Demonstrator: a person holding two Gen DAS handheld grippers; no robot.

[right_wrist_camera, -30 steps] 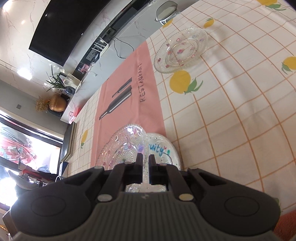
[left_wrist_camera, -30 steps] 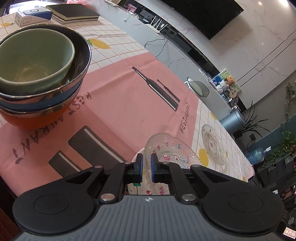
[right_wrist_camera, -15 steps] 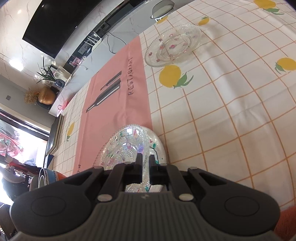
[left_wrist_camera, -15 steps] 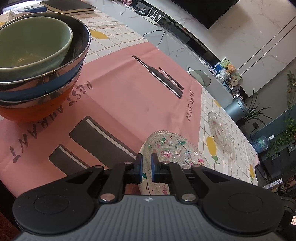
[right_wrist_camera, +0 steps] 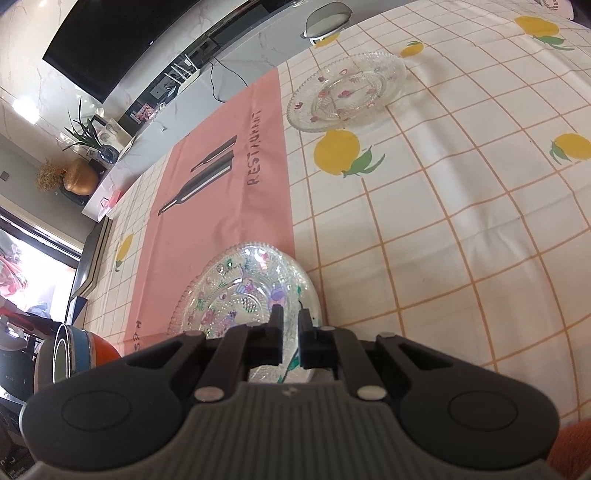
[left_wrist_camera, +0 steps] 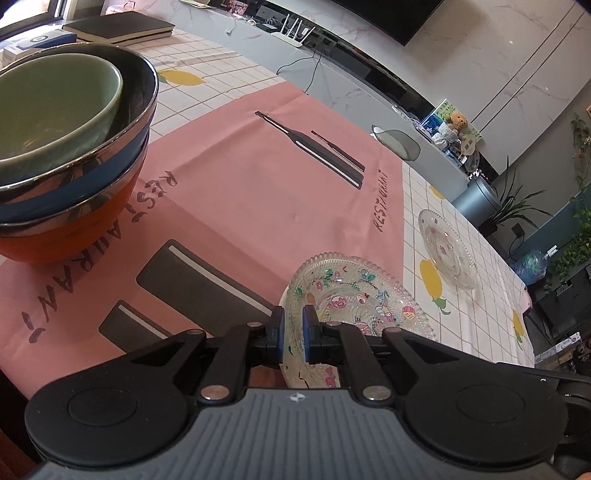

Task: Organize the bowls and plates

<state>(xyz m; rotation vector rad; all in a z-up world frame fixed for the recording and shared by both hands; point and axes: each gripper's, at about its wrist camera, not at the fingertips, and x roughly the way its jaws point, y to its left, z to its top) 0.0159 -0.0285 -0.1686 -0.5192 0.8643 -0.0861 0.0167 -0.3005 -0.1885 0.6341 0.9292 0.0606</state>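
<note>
A clear glass plate (left_wrist_camera: 354, 295) with cartoon prints lies on a white plate, at the near edge of the pink runner (left_wrist_camera: 258, 184). My left gripper (left_wrist_camera: 293, 314) is shut on the near rim of these stacked plates. In the right wrist view the same glass plate (right_wrist_camera: 236, 295) is pinched at its rim by my right gripper (right_wrist_camera: 290, 317), also shut. A second glass plate (left_wrist_camera: 447, 251) lies apart on the checked cloth, far right, and shows as that plate (right_wrist_camera: 347, 92) up top. A stack of bowls (left_wrist_camera: 66, 147), green in dark blue in orange, stands at left.
Books (left_wrist_camera: 118, 29) and a small box (left_wrist_camera: 37, 40) lie at the table's far left corner. A grey counter (left_wrist_camera: 332, 85) with a router and cables runs behind the table. The bowl stack (right_wrist_camera: 74, 354) sits at the lower left of the right wrist view.
Both wrist views have rolled a little and the scene has shifted. The stacked plates stay gripped by both grippers. The bowl stack has come into the right wrist view.
</note>
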